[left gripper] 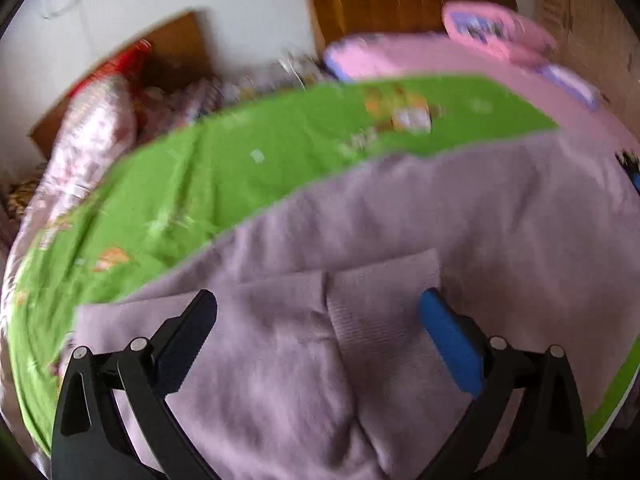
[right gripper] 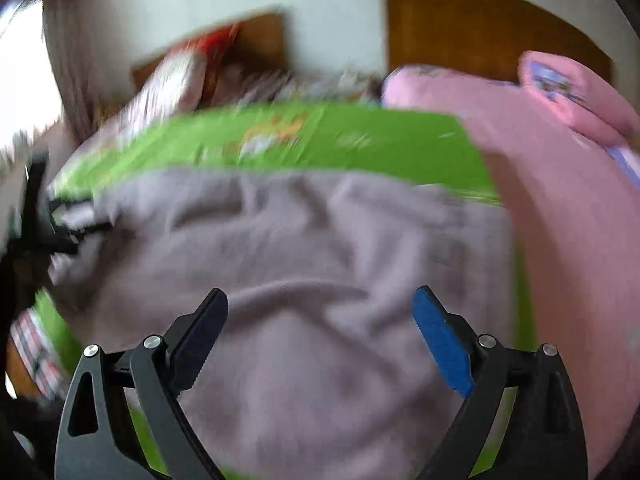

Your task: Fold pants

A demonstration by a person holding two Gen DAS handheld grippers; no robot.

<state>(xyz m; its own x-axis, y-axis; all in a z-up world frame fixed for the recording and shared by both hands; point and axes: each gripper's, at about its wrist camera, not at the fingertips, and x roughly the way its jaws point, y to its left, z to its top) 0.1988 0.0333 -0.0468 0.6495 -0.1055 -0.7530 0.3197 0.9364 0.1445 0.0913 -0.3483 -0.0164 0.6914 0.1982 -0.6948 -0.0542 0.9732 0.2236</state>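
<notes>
Both the left gripper [left gripper: 318, 304] and right gripper [right gripper: 320, 304] hang released over the mauve pants [left gripper: 400, 216], spread toward twelve o'clock on the green sheet [left gripper: 224, 168] for folding.

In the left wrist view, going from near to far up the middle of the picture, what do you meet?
Left gripper, open → mauve pants → green blanket → pink bedding → wooden headboard.

Motion-blurred clutter [right gripper: 192, 76] beside headboard [right gripper: 480, 28]
</notes>
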